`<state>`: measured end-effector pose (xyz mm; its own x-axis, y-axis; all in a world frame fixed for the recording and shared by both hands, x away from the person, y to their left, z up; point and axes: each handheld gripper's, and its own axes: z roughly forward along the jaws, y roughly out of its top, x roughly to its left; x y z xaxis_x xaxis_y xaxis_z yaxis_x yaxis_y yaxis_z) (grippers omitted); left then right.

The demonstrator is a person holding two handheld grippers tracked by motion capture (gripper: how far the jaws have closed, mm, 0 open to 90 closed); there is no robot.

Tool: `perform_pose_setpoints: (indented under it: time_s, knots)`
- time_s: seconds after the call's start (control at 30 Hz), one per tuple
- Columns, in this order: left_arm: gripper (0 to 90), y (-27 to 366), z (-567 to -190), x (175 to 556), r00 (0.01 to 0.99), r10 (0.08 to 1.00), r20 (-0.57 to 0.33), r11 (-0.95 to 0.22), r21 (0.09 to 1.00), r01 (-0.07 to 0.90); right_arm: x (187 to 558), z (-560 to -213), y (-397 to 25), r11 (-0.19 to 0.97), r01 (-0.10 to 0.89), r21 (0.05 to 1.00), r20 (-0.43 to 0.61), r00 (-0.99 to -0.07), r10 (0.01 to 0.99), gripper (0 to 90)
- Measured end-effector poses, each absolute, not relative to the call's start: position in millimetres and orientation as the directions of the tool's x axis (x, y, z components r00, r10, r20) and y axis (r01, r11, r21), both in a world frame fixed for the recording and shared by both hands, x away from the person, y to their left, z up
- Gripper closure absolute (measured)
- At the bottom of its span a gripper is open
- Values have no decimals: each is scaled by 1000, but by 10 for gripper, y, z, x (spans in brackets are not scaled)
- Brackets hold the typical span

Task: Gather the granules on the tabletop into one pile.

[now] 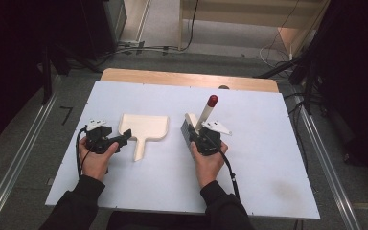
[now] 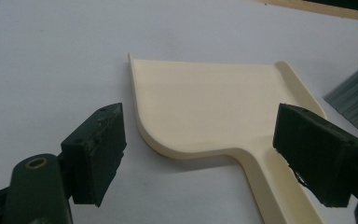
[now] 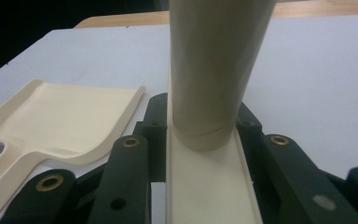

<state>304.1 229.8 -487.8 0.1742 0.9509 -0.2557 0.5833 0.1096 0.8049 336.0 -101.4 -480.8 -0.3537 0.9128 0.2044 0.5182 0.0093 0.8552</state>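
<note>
White desk (image 1: 268, 163) carries a cream dustpan (image 1: 143, 127) near its middle. Left gripper (image 1: 123, 138) has fingers (image 2: 95, 158) spread wide at the dustpan's handle, touching nothing. Right gripper (image 1: 195, 135) has fingers (image 3: 156, 126) clamped on a brush (image 1: 202, 120), held just right of the dustpan.

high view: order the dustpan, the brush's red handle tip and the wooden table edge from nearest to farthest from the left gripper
From the left gripper:
1. dustpan, just right of its jaws
2. red handle tip, farther right, above the right gripper
3. wooden table edge, along the far side
</note>
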Motion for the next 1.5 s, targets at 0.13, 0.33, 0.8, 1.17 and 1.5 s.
perform_pose_setpoints:
  time_s: [0.13,0.33,0.8,1.17,1.5]
  knots:
    - [182,2296,-4879,3042,175,951,-254,108,804,584,3359,-4805,-1037,5,516,856,206,-350,914,642]
    - [182,2292,-4880,3042,177,951,-255,108,805,584,3329,-4739,-1047,-26,502,865,248,-380,891,642]
    - [182,2284,-4887,3046,177,951,-253,105,805,584,3501,-4531,-1418,129,382,915,35,-392,919,642]
    - [182,2272,-4898,3052,180,952,-248,98,802,590,3660,-4756,-1306,345,295,891,-163,-501,850,642]
    - [182,2271,-4899,3051,180,952,-248,99,803,587,3623,-4814,-1185,388,266,883,-178,-574,799,642]
